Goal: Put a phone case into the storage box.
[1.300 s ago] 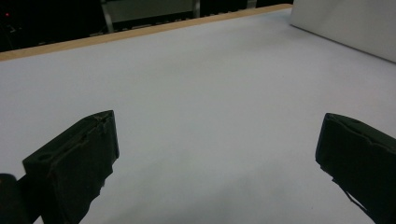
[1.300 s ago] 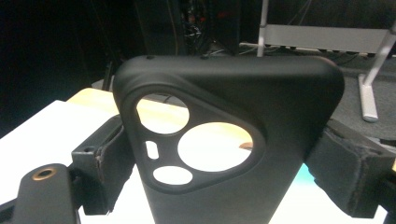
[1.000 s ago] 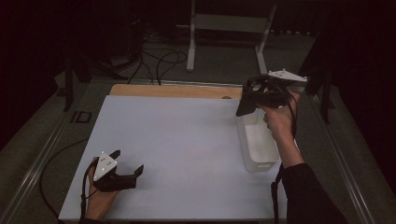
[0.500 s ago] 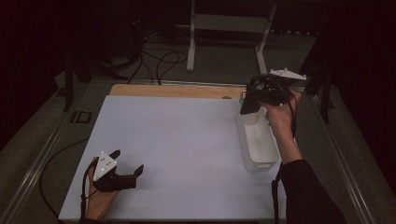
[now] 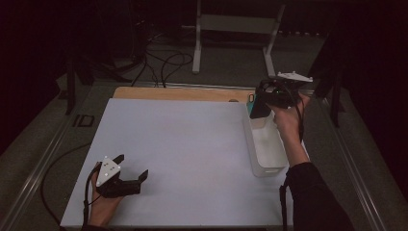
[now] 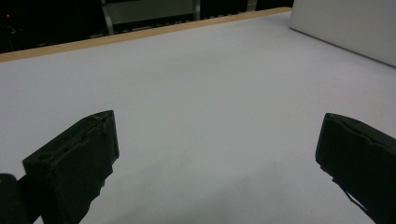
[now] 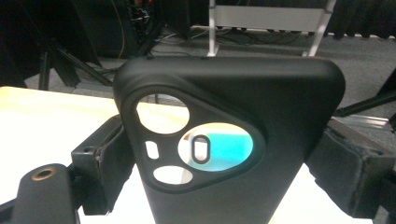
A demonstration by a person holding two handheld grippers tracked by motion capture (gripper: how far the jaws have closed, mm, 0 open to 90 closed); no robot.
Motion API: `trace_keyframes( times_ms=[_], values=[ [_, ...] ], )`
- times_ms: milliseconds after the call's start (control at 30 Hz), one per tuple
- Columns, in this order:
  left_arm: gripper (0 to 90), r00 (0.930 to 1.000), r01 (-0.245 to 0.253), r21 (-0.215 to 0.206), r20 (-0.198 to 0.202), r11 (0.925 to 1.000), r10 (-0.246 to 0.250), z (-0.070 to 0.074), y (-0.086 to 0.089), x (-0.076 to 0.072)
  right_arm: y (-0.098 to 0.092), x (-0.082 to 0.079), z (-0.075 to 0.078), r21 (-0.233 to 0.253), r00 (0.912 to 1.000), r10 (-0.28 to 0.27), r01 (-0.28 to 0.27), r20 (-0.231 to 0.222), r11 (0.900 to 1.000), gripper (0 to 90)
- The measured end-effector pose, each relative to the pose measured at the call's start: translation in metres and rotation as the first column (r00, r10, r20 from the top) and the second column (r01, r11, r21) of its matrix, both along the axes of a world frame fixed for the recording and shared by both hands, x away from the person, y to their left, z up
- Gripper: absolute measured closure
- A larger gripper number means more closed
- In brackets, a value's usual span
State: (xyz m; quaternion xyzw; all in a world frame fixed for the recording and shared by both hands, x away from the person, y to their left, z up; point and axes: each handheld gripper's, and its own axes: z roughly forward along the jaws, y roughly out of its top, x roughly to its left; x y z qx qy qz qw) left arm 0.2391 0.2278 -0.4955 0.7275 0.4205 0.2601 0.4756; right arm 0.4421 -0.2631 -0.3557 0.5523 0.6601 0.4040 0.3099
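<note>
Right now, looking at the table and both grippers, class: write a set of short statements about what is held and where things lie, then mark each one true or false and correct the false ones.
1. The right gripper is shut on a black phone case. True.
2. The left gripper holds a cloth. False: its jaws stand open on nothing, low over the white table top.
3. A white bin stands at the table's right edge. True.
4. The phone case lies flat in the bin. False: it is held up above the bin's far end.
5. The case has camera cut-outs. True.
</note>
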Motion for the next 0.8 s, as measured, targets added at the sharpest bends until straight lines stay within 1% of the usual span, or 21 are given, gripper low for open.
trace_keyframes(
  times_ms=[133,267,367,433,633,700,800],
  values=[
    [0.0,1.0000,0.000,-0.001,0.000,1.0000,0.000,0.000,0.000,0.000,-0.001,0.003,-0.004,-0.001,0.9999,-0.012,0.012,-0.010,1.000,14.0],
    [0.0,1.0000,-0.002,-0.002,0.001,1.0000,0.002,0.000,0.001,0.000,-0.001,0.007,-0.012,-0.004,0.9990,-0.026,0.026,-0.037,1.000,13.9],
    [0.0,1.0000,-0.002,-0.002,0.001,1.0000,0.002,0.000,0.001,0.000,-0.001,0.008,-0.015,-0.011,0.9988,-0.028,0.028,-0.040,1.000,13.9],
    [0.0,1.0000,-0.001,-0.002,0.000,1.0000,0.001,0.000,0.001,0.000,-0.001,0.010,-0.020,-0.019,0.9981,-0.033,0.032,-0.053,0.999,13.8],
    [0.0,1.0000,-0.001,-0.004,0.000,1.0000,0.001,0.000,0.000,0.000,-0.001,0.013,-0.027,-0.015,0.9963,-0.044,0.043,-0.074,0.999,13.7],
    [0.0,1.0000,0.000,-0.003,0.000,1.0000,0.000,0.000,0.000,0.000,0.000,0.014,-0.029,-0.031,0.9958,-0.047,0.044,-0.078,0.999,13.7],
    [0.0,1.0000,0.001,-0.003,0.000,1.0000,-0.001,0.000,0.000,0.000,0.001,0.016,-0.033,-0.028,0.9948,-0.050,0.048,-0.088,0.998,13.6]
  ],
)
